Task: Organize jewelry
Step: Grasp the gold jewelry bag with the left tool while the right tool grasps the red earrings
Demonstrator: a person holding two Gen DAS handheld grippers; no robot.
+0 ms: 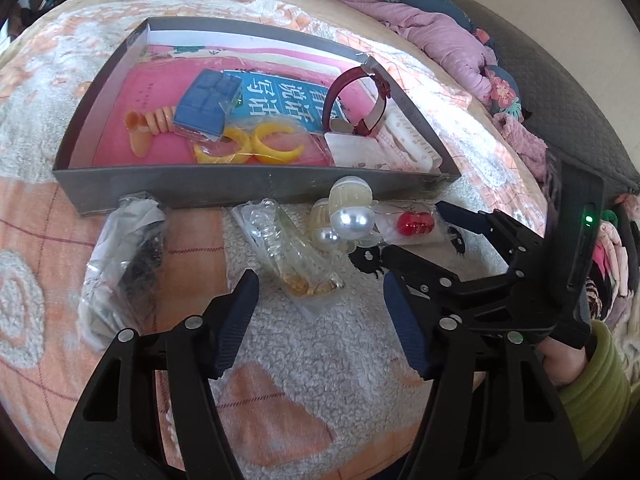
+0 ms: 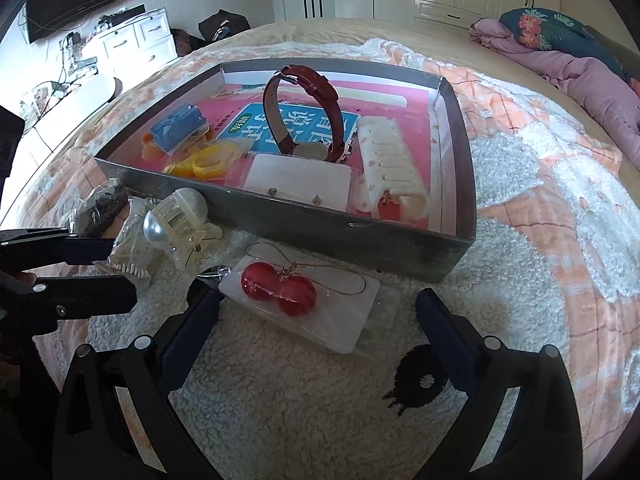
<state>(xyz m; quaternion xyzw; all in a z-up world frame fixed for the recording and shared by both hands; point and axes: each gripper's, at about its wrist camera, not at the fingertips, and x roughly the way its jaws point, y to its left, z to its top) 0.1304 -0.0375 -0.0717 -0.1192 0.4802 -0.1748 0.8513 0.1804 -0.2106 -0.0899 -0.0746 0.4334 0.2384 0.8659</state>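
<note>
A shallow grey box (image 1: 256, 184) (image 2: 320, 232) on the fleece blanket holds a red-strapped watch (image 1: 356, 100) (image 2: 304, 108), yellow rings (image 1: 256, 146), a blue case (image 1: 208, 104), a white card and a white hair clip (image 2: 392, 164). In front of the box lie a bag of red ball earrings (image 1: 414, 224) (image 2: 280, 286), a pearl hair claw (image 1: 352, 208) (image 2: 180, 216), a clear bag with gold pieces (image 1: 296, 256) and a bag of black items (image 1: 128, 248). My left gripper (image 1: 318, 292) (image 2: 116, 270) is open, just short of the gold-piece bag. My right gripper (image 2: 318, 300) (image 1: 416, 232) is open, its fingers either side of the earring bag.
A purple quilt (image 1: 440, 32) (image 2: 580, 68) with floral pillows is bunched at the bed's far right. A hand in a green sleeve (image 1: 592, 376) holds the right gripper. A white dresser (image 2: 132, 40) and wardrobes stand beyond the bed.
</note>
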